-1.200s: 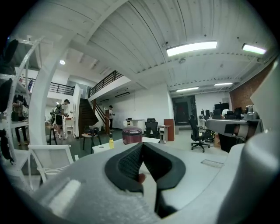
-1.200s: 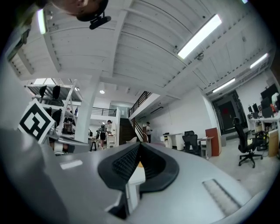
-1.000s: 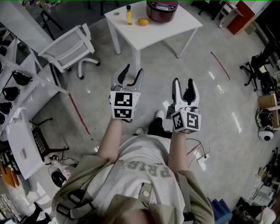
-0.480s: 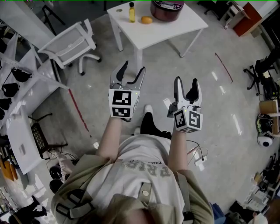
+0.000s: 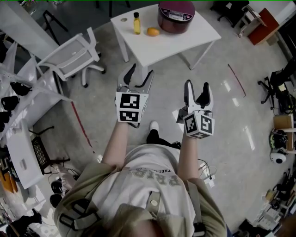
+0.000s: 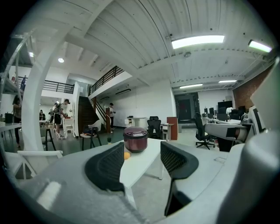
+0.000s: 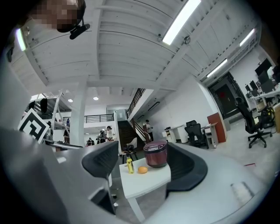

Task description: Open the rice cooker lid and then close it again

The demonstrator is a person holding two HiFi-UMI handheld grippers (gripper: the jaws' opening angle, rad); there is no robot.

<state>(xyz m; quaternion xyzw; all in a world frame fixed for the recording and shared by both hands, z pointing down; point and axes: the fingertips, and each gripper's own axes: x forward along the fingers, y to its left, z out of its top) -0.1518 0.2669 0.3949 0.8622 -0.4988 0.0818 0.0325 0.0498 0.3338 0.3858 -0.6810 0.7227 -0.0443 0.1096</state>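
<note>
The rice cooker, dark red and round, stands on the white bench at 12 o'clock from the person in the head view. It sits toward the bench's far right part, with its lid down. A small orange lies on the bench at about 8 o'clock from the cooker, near it but not touching. A yellow bottle with a dark cap stands upright at 10 o'clock from the orange, just beside it.

Both grippers are held out in front of the person's chest, over the grey floor and well apart from the bench. They sit side by side and point toward 12 o'clock.

The left gripper is released. Its jaws have just been opening and stand apart with nothing gripped. In the left gripper view only the distant cooker, the orange and the bench edge show between its dark ribbed pads.

The right gripper is released as well. Its jaws have also just been opening and are empty. The right gripper view frames the bottle, orange and cooker far off in the gap.

Each gripper carries its marker cube at the wrist end, the left cube and the right cube.

A white office chair stands on the floor at 10 o'clock from the left gripper, just beside the bench's left legs.
</note>
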